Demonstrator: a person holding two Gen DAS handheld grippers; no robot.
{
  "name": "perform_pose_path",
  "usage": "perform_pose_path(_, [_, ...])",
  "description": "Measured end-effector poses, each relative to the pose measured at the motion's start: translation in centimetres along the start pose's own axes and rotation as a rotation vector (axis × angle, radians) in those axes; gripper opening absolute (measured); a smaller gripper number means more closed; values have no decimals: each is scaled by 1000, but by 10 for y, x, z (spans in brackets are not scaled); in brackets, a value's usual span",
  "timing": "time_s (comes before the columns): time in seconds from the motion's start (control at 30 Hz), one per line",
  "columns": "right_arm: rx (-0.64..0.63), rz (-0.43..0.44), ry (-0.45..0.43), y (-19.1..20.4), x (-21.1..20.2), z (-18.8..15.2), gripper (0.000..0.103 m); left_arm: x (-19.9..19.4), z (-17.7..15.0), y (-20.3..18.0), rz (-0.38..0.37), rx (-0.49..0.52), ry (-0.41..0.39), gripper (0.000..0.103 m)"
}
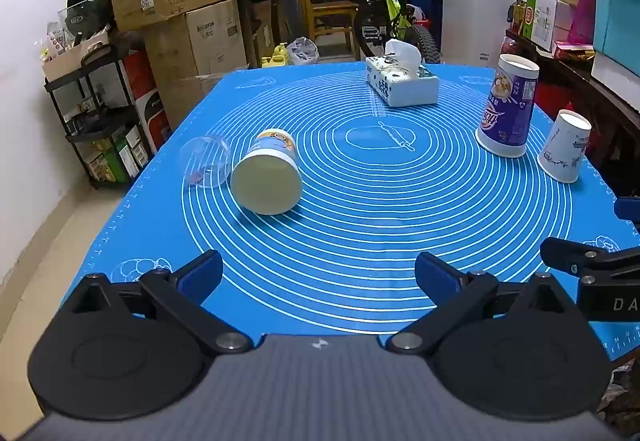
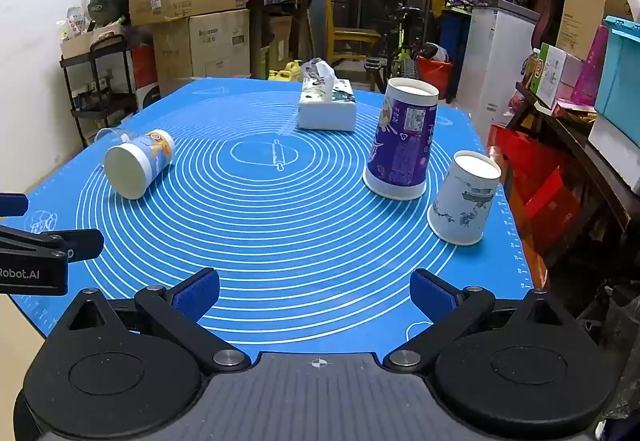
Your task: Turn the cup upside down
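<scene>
A blue and yellow paper cup [image 1: 267,172] lies on its side on the blue mat [image 1: 360,225], its base facing me; it also shows in the right wrist view [image 2: 138,163]. A clear plastic cup [image 1: 205,161] lies beside it on the left. A tall purple cup [image 1: 507,112] [image 2: 402,139] and a white paper cup [image 1: 563,147] [image 2: 464,197] stand upside down at the right. My left gripper [image 1: 318,279] is open and empty near the mat's front edge. My right gripper [image 2: 314,291] is open and empty too.
A tissue box [image 1: 401,81] [image 2: 328,104] stands at the back of the mat. Cardboard boxes [image 1: 176,1], a black shelf [image 1: 92,113], a bicycle [image 1: 394,13] and a cluttered side table [image 2: 580,113] surround the table.
</scene>
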State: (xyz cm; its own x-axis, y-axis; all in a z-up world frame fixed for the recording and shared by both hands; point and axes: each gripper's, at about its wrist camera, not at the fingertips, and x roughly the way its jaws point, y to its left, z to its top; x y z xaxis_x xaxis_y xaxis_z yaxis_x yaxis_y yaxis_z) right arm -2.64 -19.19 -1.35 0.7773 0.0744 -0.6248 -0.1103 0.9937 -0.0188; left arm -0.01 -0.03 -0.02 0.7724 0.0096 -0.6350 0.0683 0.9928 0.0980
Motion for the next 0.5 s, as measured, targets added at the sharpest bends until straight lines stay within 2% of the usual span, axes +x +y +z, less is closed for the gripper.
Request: perform_pose_path(0.5, [0, -5, 14, -5, -1, -5, 101, -1, -6, 3, 9, -1, 5, 101])
